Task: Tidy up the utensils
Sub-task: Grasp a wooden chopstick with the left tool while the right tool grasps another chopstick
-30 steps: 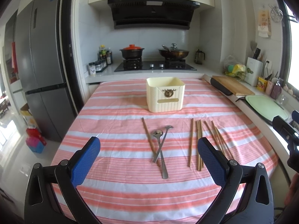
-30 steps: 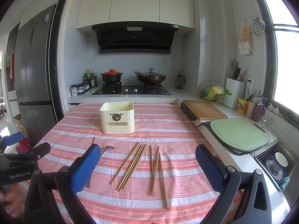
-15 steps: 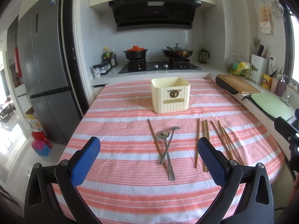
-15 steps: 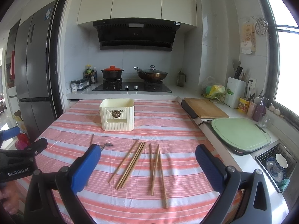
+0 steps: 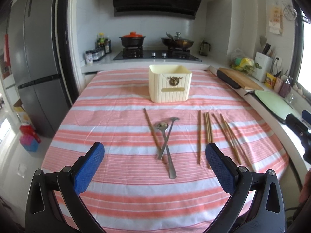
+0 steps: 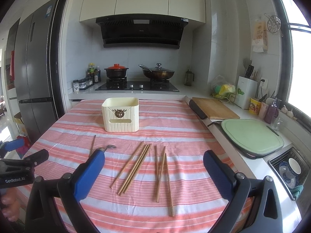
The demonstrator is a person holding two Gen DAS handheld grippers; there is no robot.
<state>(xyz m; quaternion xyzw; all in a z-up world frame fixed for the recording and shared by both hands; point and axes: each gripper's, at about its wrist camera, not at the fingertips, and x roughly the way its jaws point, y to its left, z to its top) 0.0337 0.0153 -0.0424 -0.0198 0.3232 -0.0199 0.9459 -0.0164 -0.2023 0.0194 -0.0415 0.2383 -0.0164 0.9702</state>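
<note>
Kitchen bench under pink-striped cloth (image 5: 120,116). You've moved both views closer than second ago. Left claw (image 5: 155,162), right claw (image 6: 153,169) wide open, empty. Wooden chopsticks (image 6: 136,165), steel spoons (image 5: 165,137) loose before cream ribbed bin (image 5: 170,85); sorting unstarted.

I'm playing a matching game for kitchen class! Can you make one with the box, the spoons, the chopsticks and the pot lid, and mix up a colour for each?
Things:
1. box
2. spoons
3. chopsticks
4. pot lid

Colours:
a. silver
b. red
c. cream
d. light brown

Pairs: 1-c, 2-a, 3-d, 4-b
</note>
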